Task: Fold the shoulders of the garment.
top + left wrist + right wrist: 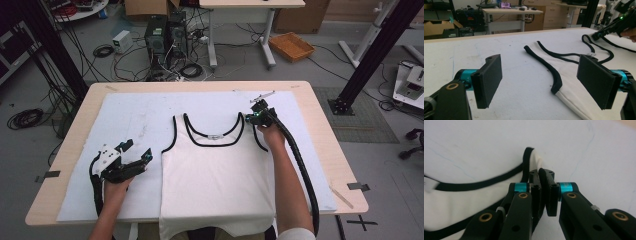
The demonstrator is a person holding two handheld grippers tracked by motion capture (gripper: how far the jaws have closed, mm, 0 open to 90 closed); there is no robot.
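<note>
A white tank top [215, 170] with black trim lies flat on the mat, its hem hanging over the near table edge. My right gripper [248, 118] is at the top of the shirt's right shoulder strap. In the right gripper view its jaws [540, 171] are shut on that strap [529, 160], pinching the white fabric and black edge. My left gripper [137, 150] rests open on the mat just left of the shirt's left armhole. In the left gripper view [541, 82] the black-trimmed armhole edge [554, 77] lies between the wide-apart pads, touching neither.
A white mat [130, 115] covers most of the wooden table [320, 115]. The right gripper's thick black cable [300, 165] runs along the forearm toward the near edge. Computers, cables and an orange tray [291, 46] sit on the floor beyond the table.
</note>
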